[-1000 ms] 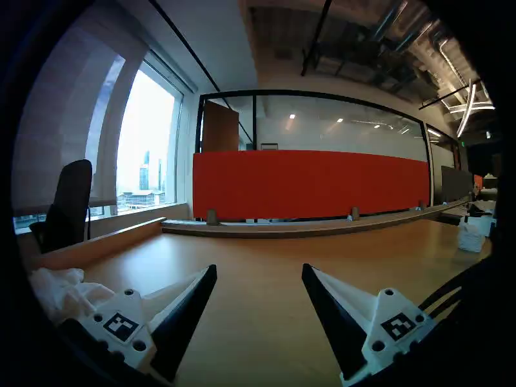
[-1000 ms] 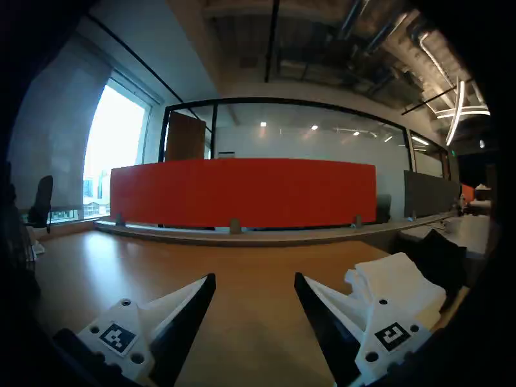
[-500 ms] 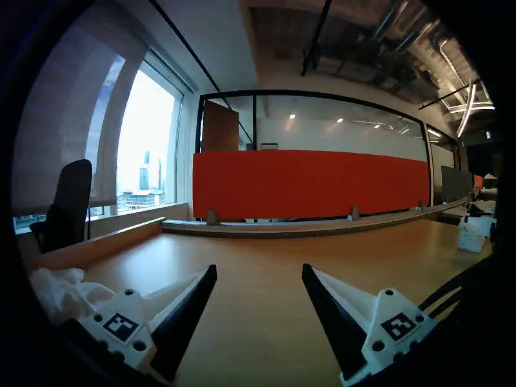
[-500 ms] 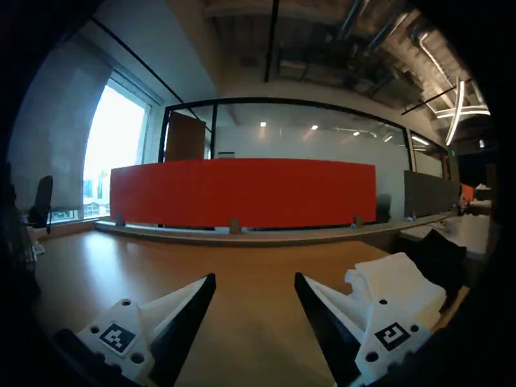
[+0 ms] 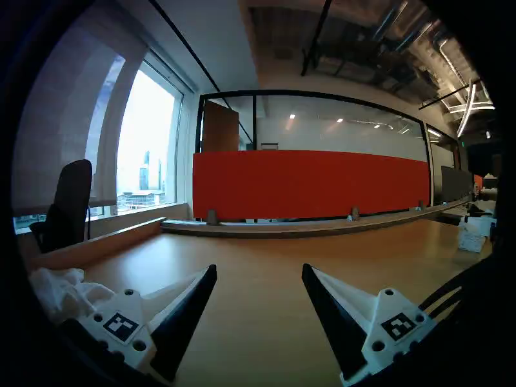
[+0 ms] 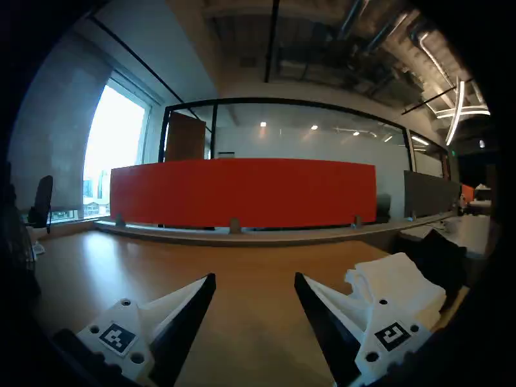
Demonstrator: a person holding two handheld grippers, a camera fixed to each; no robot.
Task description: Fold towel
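A crumpled white towel lies on the wooden table at the lower left of the left gripper view, beside the left finger. My left gripper hovers low over the table, open, with nothing between its fingers. In the right gripper view a stack of folded white towels sits on the table at the right, just behind the right finger. My right gripper is open over bare wood and holds nothing.
The wooden table stretches ahead to a red divider panel. A black office chair stands by the window at the left. A small white object sits far right. A dark item lies behind the folded stack.
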